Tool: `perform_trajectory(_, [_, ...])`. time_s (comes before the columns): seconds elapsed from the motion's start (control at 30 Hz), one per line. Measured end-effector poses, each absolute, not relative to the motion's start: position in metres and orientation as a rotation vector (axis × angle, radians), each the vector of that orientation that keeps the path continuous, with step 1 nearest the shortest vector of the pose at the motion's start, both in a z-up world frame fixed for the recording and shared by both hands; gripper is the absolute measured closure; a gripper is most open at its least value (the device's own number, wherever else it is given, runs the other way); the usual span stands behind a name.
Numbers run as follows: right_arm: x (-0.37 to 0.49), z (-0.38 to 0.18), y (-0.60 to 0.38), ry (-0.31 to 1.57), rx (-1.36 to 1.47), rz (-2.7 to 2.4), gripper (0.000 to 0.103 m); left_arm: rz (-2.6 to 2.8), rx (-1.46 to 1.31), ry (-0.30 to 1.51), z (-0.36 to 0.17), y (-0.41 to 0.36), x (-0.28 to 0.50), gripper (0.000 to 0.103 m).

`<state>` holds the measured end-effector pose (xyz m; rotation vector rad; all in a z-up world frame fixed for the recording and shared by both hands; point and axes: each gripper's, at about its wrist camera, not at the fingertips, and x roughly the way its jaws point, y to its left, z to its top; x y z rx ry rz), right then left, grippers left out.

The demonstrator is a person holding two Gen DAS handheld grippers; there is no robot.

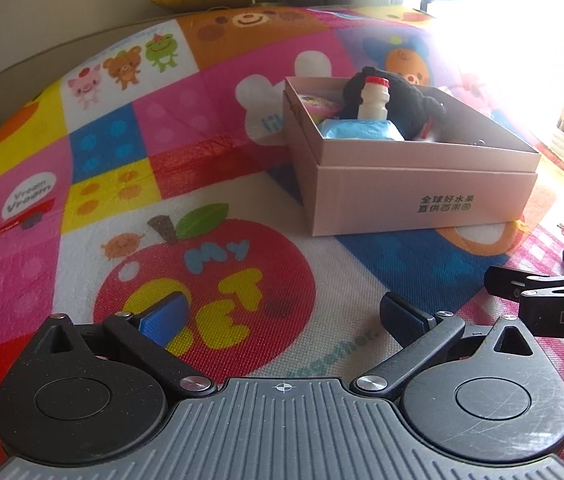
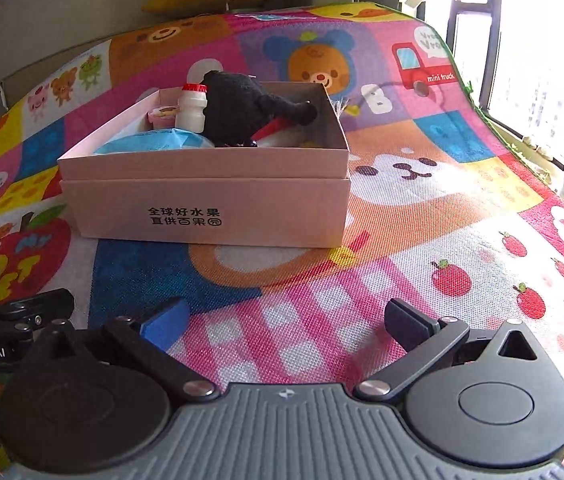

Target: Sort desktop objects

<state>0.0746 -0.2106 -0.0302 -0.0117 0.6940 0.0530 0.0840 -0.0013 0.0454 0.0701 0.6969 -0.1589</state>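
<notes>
Both grippers empty, jaws wide | box [image 2: 206, 204] ahead of right gripper [image 2: 286, 320]

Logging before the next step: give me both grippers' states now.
Left gripper: open, nothing between its fingers.
Right gripper: open wide, holding nothing.
</notes>
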Motion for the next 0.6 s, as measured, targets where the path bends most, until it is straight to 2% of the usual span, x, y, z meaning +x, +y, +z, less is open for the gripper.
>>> perform_trajectory(0.6, [0.0749,-0.03,-0.2105,0.694,-0.011,0.053,0.0,-0.162,0.064,0.699,0.0461,-0.001,0.0849,0.0])
